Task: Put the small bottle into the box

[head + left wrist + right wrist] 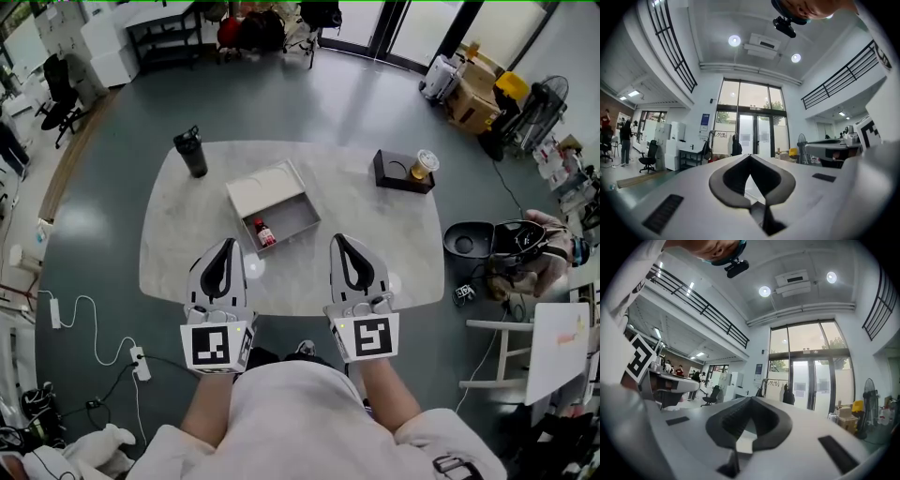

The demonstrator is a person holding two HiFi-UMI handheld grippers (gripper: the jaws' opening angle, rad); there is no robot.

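Note:
A small bottle (264, 232) with a red label lies inside the open grey box (298, 223) near the middle of the white table (178, 239). My left gripper (226, 244) and right gripper (338, 240) are held side by side over the table's near edge, tips pointing away from me. Both are shut, with the tips meeting and nothing between them. In the left gripper view the gripper (750, 157) points up across the room, and the right gripper (751, 399) does the same in its own view; neither view shows the table.
A black flask (191, 151) stands at the table's far left. A dark tray (398, 175) with a capped cup (424, 164) sits at the far right. Cables and a power strip (139, 362) lie on the floor at left, a stool (469, 240) and a white shelf at right.

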